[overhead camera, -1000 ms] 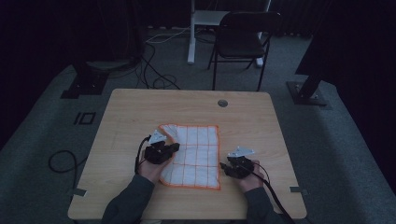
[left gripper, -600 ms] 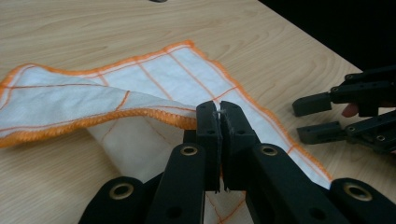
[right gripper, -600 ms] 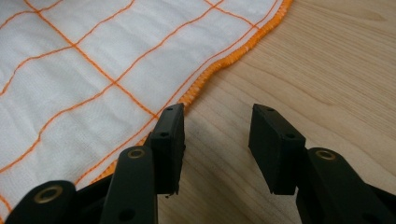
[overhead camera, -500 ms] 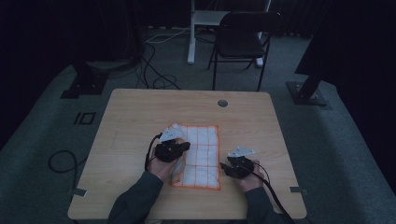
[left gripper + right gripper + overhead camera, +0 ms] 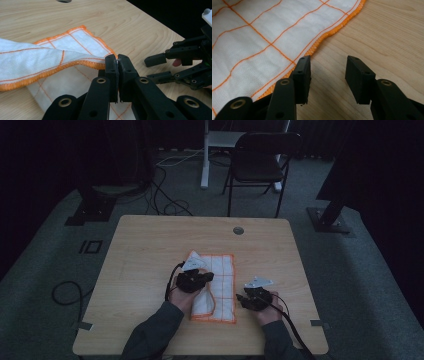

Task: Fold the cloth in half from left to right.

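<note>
Our left fingers (image 5: 117, 65) are clenched on the orange-stitched hem of the white cloth (image 5: 50, 62), pads pressed together with the edge pinched between them. From that pinch the held edge runs off to the left in the left gripper view, lifted and folded over the layer of cloth that lies flat beneath it. Seen from above, our left gripper (image 5: 196, 279) sits over the left part of the cloth (image 5: 222, 285), and the cloth's left side is turned in over its middle, so the white underside shows in a bunched strip with the orange grid still visible to the right.

Our right fingers (image 5: 327, 75) are released, the jaws standing well apart with only bare wood between them. One jaw sits just beside the cloth's hem (image 5: 332, 31); we cannot tell whether it touches. In the high view our right gripper (image 5: 254, 297) rests low near the cloth's lower right corner, just off its right edge.

The cloth lies on the wooden counter (image 5: 145, 250), toward our side and slightly right of centre. A round cable hole (image 5: 238, 230) sits near the counter's far edge, and a dark chair (image 5: 260, 162) stands on the floor beyond it.
</note>
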